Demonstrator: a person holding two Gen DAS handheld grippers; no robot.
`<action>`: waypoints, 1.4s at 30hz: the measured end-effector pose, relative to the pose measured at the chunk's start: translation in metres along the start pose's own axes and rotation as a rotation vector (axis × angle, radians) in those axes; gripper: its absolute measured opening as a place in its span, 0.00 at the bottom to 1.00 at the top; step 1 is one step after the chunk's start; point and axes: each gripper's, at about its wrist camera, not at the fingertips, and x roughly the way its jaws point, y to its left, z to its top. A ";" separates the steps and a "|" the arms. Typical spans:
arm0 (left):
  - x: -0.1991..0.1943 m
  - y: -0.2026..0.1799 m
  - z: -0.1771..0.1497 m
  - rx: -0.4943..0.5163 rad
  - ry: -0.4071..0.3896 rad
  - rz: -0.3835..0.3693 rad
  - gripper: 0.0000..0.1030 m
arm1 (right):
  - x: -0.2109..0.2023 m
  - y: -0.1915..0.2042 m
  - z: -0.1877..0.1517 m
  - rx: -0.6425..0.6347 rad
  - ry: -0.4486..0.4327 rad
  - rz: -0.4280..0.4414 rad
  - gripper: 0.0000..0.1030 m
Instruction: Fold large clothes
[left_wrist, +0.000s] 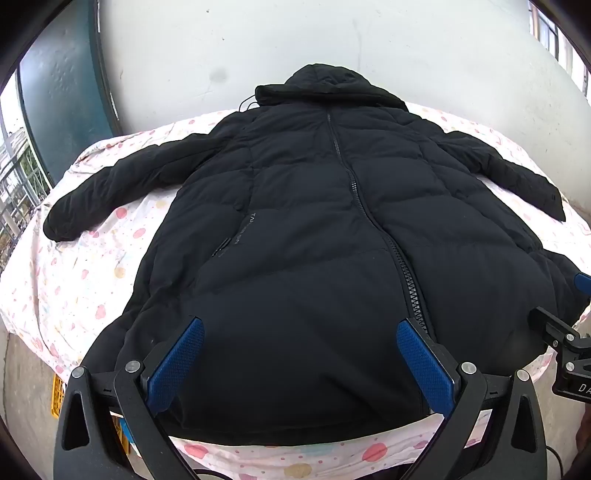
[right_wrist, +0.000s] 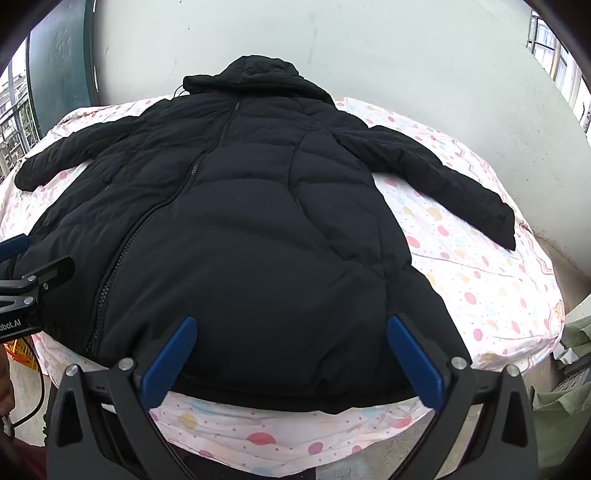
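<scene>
A black hooded puffer coat lies flat, zipped front up, on a table with a pink dotted sheet. Both sleeves are spread out to the sides and the hood points to the far wall. It also shows in the right wrist view. My left gripper is open above the coat's hem, left of the zip. My right gripper is open above the hem's right part. Each holds nothing. The right gripper shows at the left view's right edge, and the left gripper at the right view's left edge.
A white wall stands right behind the table. A dark teal door is at the far left, with windows beyond. A yellow crate sits on the floor at the left. Green cloth lies at the right of the table.
</scene>
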 end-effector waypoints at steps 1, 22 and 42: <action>0.000 0.000 0.000 0.003 0.003 0.003 0.99 | 0.000 0.000 0.000 0.000 0.000 0.000 1.00; -0.002 -0.002 0.002 -0.003 0.006 0.000 0.99 | 0.001 0.003 0.002 -0.013 0.002 -0.001 1.00; -0.001 0.005 0.002 -0.010 -0.004 -0.010 0.99 | 0.004 0.006 0.003 -0.013 0.008 -0.006 1.00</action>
